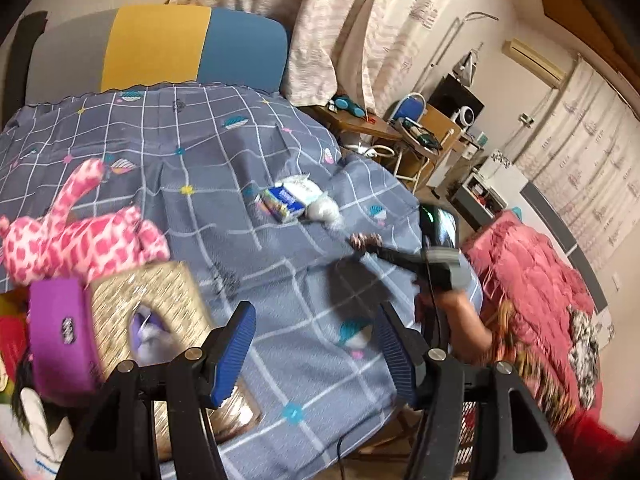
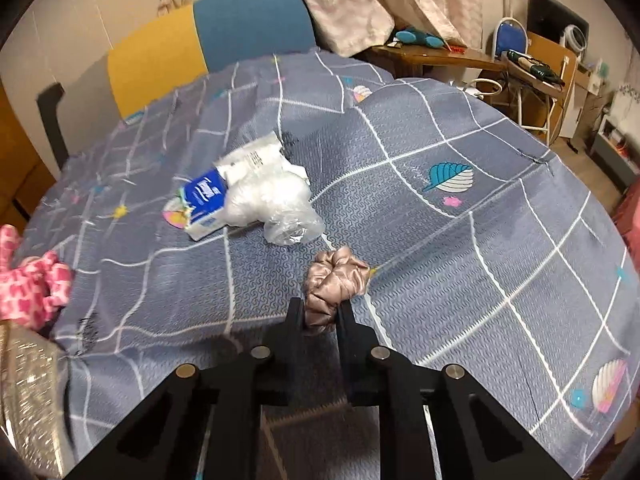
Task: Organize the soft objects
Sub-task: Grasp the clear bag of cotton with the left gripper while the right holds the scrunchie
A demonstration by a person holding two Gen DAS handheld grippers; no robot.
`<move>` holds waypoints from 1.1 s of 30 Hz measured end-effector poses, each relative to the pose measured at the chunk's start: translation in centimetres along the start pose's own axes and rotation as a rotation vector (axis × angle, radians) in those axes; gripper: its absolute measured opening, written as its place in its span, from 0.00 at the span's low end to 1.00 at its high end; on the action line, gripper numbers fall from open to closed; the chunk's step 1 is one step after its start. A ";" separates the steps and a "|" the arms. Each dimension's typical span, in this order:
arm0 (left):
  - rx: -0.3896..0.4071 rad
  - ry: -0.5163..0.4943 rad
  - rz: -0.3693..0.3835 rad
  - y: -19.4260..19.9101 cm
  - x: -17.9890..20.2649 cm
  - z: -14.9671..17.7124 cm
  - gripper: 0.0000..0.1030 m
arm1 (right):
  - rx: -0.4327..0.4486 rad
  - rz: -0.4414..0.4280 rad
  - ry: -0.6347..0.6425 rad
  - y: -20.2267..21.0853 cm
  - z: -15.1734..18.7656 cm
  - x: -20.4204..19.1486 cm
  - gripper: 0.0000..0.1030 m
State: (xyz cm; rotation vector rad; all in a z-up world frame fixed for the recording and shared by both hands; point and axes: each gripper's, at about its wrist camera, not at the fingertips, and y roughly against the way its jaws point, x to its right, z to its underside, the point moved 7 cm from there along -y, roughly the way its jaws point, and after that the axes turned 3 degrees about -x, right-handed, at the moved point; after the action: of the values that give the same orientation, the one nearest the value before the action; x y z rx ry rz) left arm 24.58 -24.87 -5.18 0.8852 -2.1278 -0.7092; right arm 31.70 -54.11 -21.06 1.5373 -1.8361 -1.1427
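Observation:
A pinkish-beige satin scrunchie point(image 2: 334, 280) lies on the grey-blue checked cloth, and my right gripper point(image 2: 320, 312) is shut on its near end. In the left wrist view that same right gripper point(image 1: 362, 246) shows from the side with the scrunchie point(image 1: 366, 239) at its tip. My left gripper point(image 1: 316, 332) hangs open above the cloth with nothing between its blue fingers point(image 1: 236, 344). A pink-and-white spotted plush toy point(image 1: 80, 232) lies at the left. A blue tissue pack with crumpled clear plastic point(image 2: 248, 196) sits mid-table.
A glittery gold tissue box point(image 1: 160, 308) and a purple case point(image 1: 60, 332) stand at the near left. A grey, yellow and blue chair back point(image 1: 160, 48) rises behind the table point(image 1: 304, 264). A pink quilt point(image 1: 532, 272) lies to the right. Desks and clutter fill the far right.

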 end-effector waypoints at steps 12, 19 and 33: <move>-0.006 -0.021 -0.064 -10.3 4.6 -6.7 0.61 | 0.019 -0.183 -0.175 1.2 -0.7 2.9 0.12; -0.151 -0.002 -0.118 -19.6 4.5 -7.2 0.62 | 0.041 -0.189 -0.208 2.1 -1.5 3.9 0.12; -0.182 -0.221 -0.314 -32.5 5.2 -11.6 0.79 | 0.073 -0.143 -0.169 2.7 -2.3 4.0 0.12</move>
State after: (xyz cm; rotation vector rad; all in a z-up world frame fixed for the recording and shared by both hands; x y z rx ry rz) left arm 42.92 -51.15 -18.88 1.0952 -2.0906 -1.1892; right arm 31.07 -58.51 -18.19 1.6821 -1.9212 -1.3195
